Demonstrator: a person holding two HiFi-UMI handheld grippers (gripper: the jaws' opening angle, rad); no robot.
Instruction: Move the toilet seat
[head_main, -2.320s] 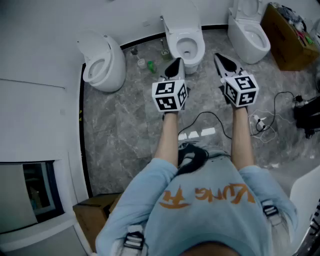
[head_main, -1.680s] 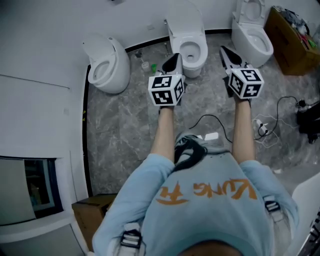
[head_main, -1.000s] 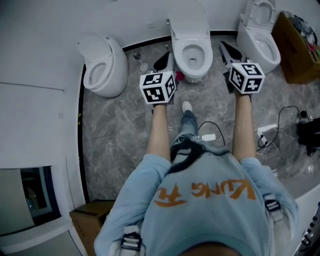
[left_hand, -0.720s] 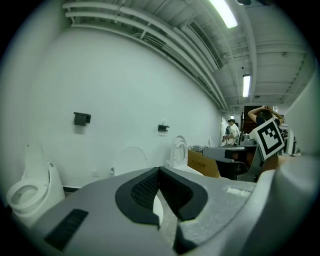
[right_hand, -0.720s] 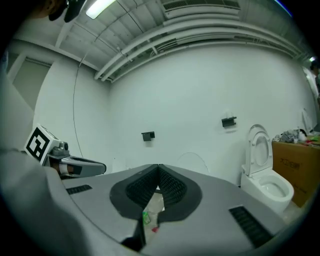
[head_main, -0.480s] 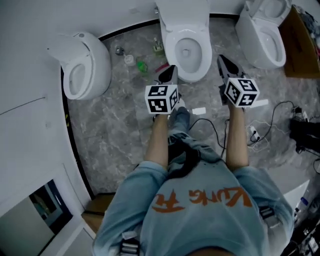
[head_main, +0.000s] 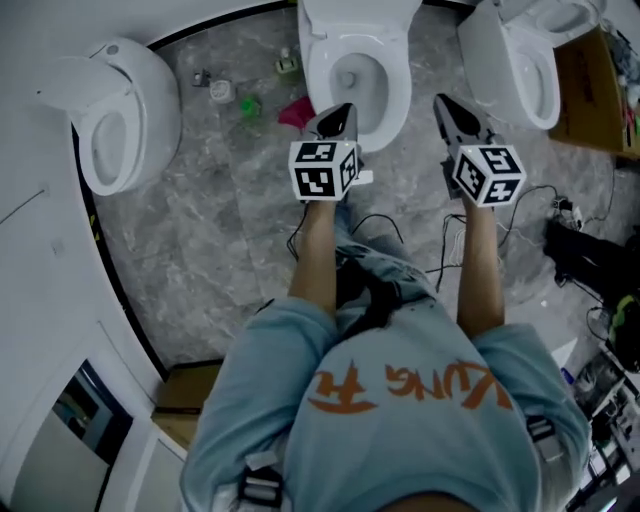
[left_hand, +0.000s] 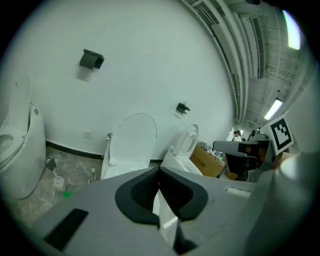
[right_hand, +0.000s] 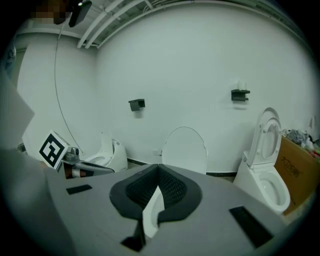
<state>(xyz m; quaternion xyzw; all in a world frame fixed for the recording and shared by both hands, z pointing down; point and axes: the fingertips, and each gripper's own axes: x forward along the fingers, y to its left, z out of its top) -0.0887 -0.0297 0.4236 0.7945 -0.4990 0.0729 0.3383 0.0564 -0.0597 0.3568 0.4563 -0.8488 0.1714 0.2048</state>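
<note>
The middle toilet stands at the top centre of the head view with its bowl uncovered and a white ring round the opening. Its lid stands raised against the wall, and the right gripper view shows the same lid straight ahead. My left gripper is shut and empty, with its tips over the bowl's front left rim. My right gripper is also shut and empty, just right of the bowl. Neither touches the toilet as far as I can see. The jaws meet at the left gripper and at the right gripper.
A second toilet stands at the left and a third toilet at the right, beside a cardboard box. Small bottles and a pink thing lie left of the middle bowl. Cables run over the grey floor.
The person has stepped up to the middle toilet, which now fills the top of the head view. Both grippers have come down and forward to the bowl's front, still shut.
</note>
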